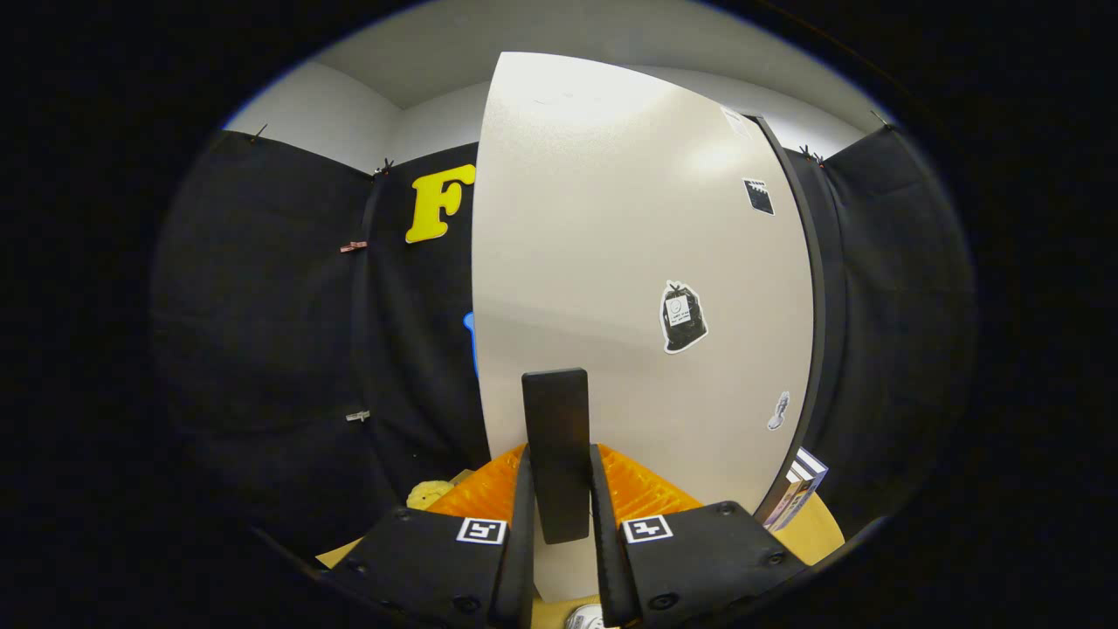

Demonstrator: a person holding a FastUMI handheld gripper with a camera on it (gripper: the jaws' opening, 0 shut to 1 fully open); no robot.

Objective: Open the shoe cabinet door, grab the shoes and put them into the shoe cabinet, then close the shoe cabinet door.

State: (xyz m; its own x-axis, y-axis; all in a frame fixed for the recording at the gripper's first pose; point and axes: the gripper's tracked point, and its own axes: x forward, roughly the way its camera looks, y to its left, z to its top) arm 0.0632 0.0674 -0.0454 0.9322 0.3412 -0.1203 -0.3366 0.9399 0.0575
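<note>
A: Gripper view, item one: gripper, two black fingers with orange ribbed pads. State?

B: Clenched on the door handle, a flat black bar standing upright between the fingers. Both appear to press its lower part, one on each side; the top of the bar rises clear above them.

A: Item two, what the handle belongs to?

B: Shoe cabinet door, a pale, off-white panel just beyond the fingers. It carries a few stickers, the largest a dark one to the right of the handle. A dark edge strip runs down the door's right side.

A: The relation that matters for the next move?

B: Handle's long axis is vertical and it sits dead ahead, already held. My judgement: the door swings about one vertical edge, so the pull or push must follow an arc, not a straight line. Which edge carries the hinges, I cannot tell.

A: Item three, shoes?

B: Not identified. A small yellow soft object lies low, left of the fingers; too cut off to name.

A: Other entries?

B: Stack of books or boxes low at the door's right edge, on a tan surface. Cabinet interior hidden; whether the door is fully closed or ajar is unclear.
</note>
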